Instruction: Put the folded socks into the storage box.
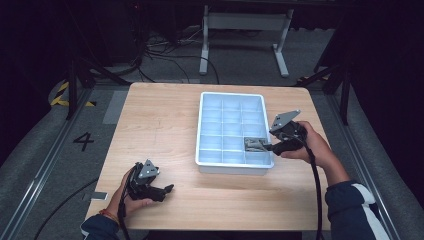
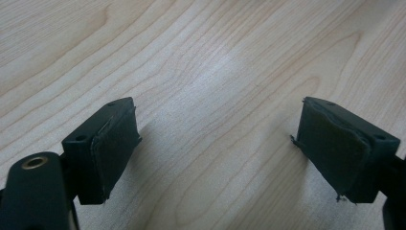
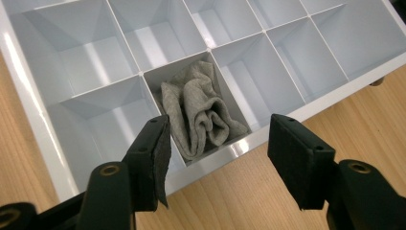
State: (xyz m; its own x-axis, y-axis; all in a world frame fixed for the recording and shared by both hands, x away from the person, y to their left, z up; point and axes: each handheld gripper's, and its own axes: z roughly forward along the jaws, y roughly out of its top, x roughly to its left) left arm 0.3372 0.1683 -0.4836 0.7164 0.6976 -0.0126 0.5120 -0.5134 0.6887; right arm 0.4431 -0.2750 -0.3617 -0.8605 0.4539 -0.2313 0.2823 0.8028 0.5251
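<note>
A white divided tray (image 1: pixel 204 125) stands on the wooden table, right of centre. A crumpled grey cloth (image 1: pixel 255 144) lies in a compartment along the tray's right side, near its front. In the right gripper view the grey cloth (image 3: pixel 198 115) fills one cell by the tray rim (image 3: pixel 249 143). My right gripper (image 3: pixel 218 155) is open just outside that rim, jaws apart with nothing between them; from above the right gripper (image 1: pixel 267 146) sits at the tray's right edge. My left gripper (image 1: pixel 169 189) rests near the table's front left, and the left gripper (image 2: pixel 215 148) is open over bare wood.
The other tray compartments (image 3: pixel 91 62) hold nothing. The wooden table top (image 1: pixel 160 115) stretches bare left of the tray. Beyond the table a white stand (image 1: pixel 245 35) and cables lie on the grey floor, with dark frames at both sides.
</note>
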